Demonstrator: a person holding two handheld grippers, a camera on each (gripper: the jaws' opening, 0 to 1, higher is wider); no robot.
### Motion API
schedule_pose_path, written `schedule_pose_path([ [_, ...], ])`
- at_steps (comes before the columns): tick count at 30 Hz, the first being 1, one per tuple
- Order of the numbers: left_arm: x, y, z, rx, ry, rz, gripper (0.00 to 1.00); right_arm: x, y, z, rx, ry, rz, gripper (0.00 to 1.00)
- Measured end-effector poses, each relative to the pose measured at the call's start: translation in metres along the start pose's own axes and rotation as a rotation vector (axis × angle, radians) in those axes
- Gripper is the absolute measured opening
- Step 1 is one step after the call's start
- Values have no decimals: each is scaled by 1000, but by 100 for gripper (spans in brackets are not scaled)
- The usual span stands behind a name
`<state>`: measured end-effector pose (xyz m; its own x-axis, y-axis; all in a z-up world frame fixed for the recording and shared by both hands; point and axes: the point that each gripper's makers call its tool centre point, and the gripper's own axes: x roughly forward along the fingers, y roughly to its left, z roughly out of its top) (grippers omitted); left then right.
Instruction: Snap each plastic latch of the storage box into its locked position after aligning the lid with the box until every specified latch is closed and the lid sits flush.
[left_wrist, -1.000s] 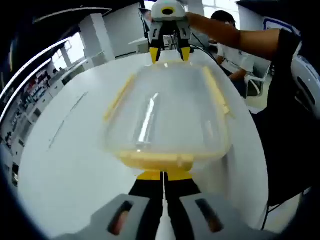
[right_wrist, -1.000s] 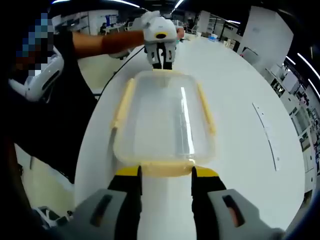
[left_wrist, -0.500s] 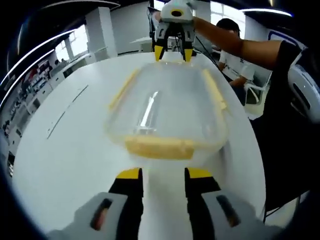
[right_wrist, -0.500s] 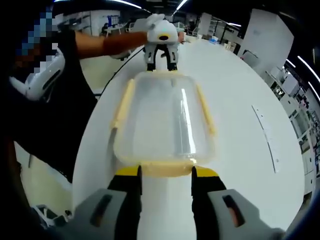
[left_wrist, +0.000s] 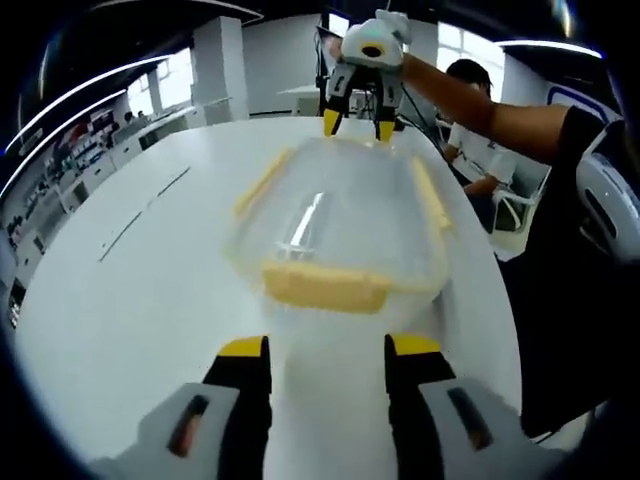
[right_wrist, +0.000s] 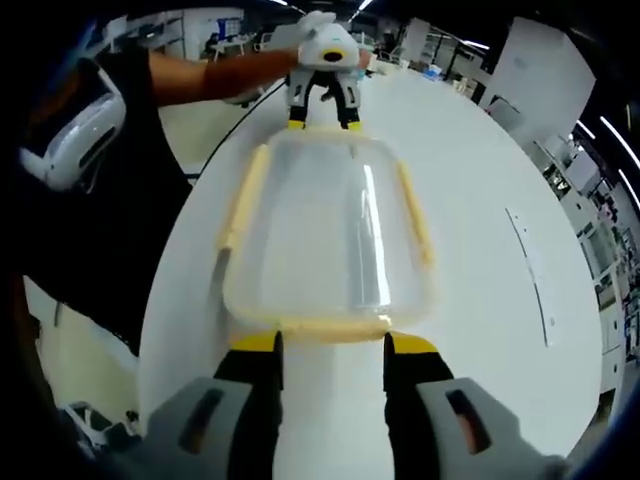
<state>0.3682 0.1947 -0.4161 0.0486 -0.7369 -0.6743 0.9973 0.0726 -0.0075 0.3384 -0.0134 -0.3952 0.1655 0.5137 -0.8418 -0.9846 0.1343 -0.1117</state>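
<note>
A clear storage box (left_wrist: 340, 215) with a clear lid (right_wrist: 330, 230) rests on the white table (left_wrist: 130, 300). Yellow latches run along both long sides (right_wrist: 243, 200) (right_wrist: 415, 215) and across each end. In the left gripper view, my left gripper (left_wrist: 328, 350) stands open a short way back from the near end latch (left_wrist: 322, 288). My right gripper (left_wrist: 358, 125) is open at the far end. In the right gripper view, my right gripper (right_wrist: 332, 345) is open, its tips flanking the near end latch (right_wrist: 325, 325). The left gripper (right_wrist: 324, 122) shows open beyond the far end.
The table's edge (left_wrist: 505, 300) runs close along one long side of the box, where a person in dark clothes (right_wrist: 100, 230) stands. Another person (left_wrist: 470, 90) sits behind near a chair. Bare table spreads on the other side (right_wrist: 520, 260).
My left gripper, shut against its end latch a second ago, has opened and drawn back from the box. My right gripper has stayed open at its end.
</note>
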Motion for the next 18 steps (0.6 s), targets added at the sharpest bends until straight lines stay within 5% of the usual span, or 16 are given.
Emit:
schedule_pose_path([
  [3,0,5,12,-9,-88,39,73,1,1,0,0,-28,-30,36],
  [5,-3,8,14,-12,-117,59,76,2,-1,0,-8,-53,-64,44],
  [8,-6,9,16,-25,-145,69,84,6,-6,9,-16,-136,-112,91],
  [9,-7,10,19,-30,-167,78,87,5,-6,13,-20,-171,-116,99],
  [12,-14,11,31,-40,-246,109,100,-3,-6,22,-28,-218,-132,100],
  [18,-28,14,35,-59,-288,157,100,-11,-12,28,-61,-241,-200,100],
])
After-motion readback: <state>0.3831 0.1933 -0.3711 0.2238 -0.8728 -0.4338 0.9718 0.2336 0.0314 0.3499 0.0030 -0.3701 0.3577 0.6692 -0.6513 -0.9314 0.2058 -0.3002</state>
